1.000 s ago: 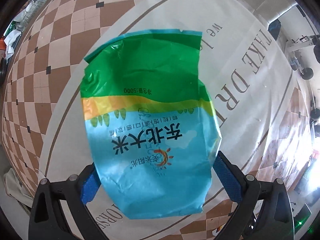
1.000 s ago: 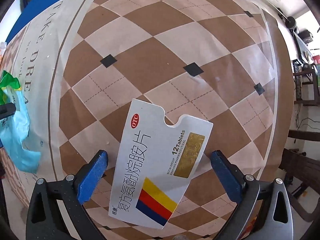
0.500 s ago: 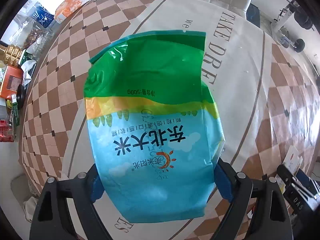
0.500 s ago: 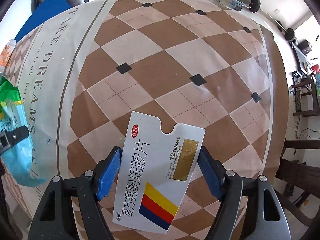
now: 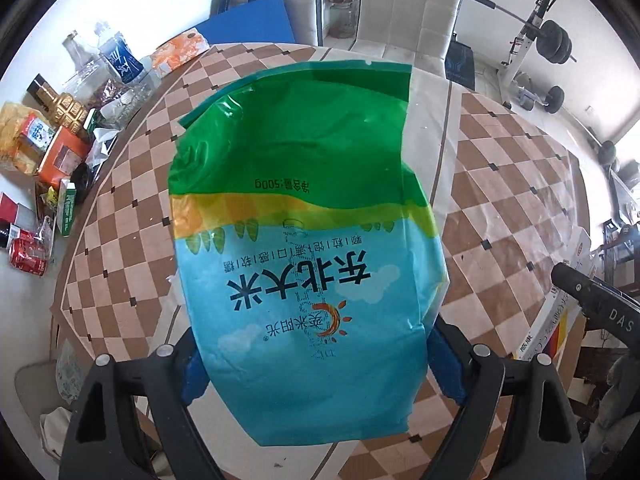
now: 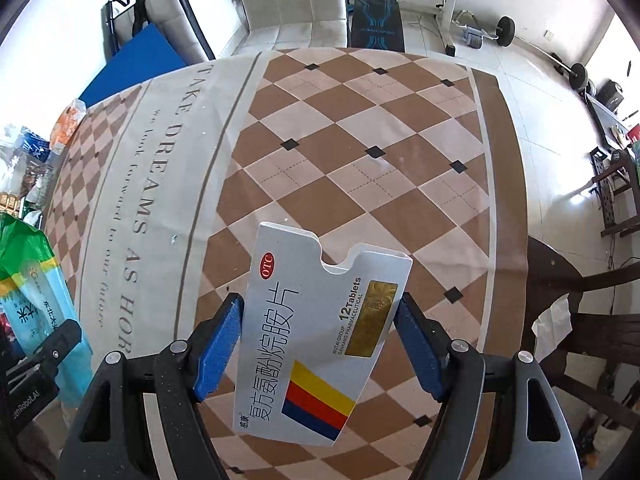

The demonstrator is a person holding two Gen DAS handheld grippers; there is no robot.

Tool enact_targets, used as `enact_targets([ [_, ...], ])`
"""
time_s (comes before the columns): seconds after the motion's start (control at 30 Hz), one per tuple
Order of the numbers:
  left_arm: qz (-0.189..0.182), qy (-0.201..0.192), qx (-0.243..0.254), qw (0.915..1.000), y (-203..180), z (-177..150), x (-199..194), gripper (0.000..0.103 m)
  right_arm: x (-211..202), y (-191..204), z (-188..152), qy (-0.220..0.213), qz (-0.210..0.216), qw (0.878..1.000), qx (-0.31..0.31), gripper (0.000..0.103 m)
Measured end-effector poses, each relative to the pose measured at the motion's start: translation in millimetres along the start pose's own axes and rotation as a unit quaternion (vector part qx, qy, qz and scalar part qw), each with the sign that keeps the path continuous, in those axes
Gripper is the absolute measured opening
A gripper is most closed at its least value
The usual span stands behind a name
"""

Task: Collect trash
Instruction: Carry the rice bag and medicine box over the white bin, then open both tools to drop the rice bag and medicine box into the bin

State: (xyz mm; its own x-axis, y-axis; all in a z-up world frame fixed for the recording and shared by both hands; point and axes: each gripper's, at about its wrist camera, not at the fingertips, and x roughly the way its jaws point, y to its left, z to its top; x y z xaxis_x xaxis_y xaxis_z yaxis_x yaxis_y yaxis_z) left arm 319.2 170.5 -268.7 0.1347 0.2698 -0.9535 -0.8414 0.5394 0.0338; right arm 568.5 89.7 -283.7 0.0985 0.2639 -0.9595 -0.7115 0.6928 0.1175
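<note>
A checkered, lettered cloth covers the table; snack packets crowd its far-left edge.

Checkered tablecloth, two white chairs behind, barbell rack beyond.

The rice bag reads "500g"; the pill box "OTC", "12 Tablets".

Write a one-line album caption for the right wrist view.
Right gripper clamps a white tablet box above the checkered tablecloth.
</note>
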Motion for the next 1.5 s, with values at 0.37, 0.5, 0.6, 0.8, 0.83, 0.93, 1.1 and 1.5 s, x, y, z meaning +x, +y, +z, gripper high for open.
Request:
enact_targets([
  [0.37,-0.039,-0.002,-0.008,0.9992,107.3,-154.0,-52.3,0.088,-97.5,51.0,-161.0,-0.049,0.036,0.998,0.018,0.078],
  [0.5,-0.040,0.032,-0.011,0.9986,148.2,-224.4,-51.2,0.088,-106.5,64.4,-244.9,-0.021,0.058,0.998,0.019,0.078],
  [0.6,-0.049,0.076,-0.021,0.9957,168.9,-275.7,-40.1,0.088,-96.4,76.9,-314.3,0.021,0.068,0.997,0.011,0.077],
  [0.8,-0.076,0.169,-0.024,0.9824,164.4,-348.9,28.6,0.088,-48.3,91.0,-422.9,0.103,0.048,0.993,-0.042,0.077],
  [0.83,-0.086,0.180,-0.024,0.9796,159.5,-356.4,44.9,0.088,-36.1,92.8,-436.4,0.113,0.038,0.991,-0.054,0.077],
  [0.93,-0.110,0.210,-0.029,0.9710,143.8,-371.3,103.8,0.088,10.6,92.3,-475.5,0.147,0.018,0.986,-0.079,0.077],
  [1.1,-0.151,0.254,-0.032,0.9547,119.2,-379.7,220.2,0.088,105.5,73.4,-516.1,0.172,-0.009,0.982,-0.082,0.077],
  [1.5,-0.165,0.315,-0.030,0.9342,74.4,-394.3,423.9,0.100,352.6,12.3,-529.5,0.219,0.013,0.976,0.003,0.077],
])
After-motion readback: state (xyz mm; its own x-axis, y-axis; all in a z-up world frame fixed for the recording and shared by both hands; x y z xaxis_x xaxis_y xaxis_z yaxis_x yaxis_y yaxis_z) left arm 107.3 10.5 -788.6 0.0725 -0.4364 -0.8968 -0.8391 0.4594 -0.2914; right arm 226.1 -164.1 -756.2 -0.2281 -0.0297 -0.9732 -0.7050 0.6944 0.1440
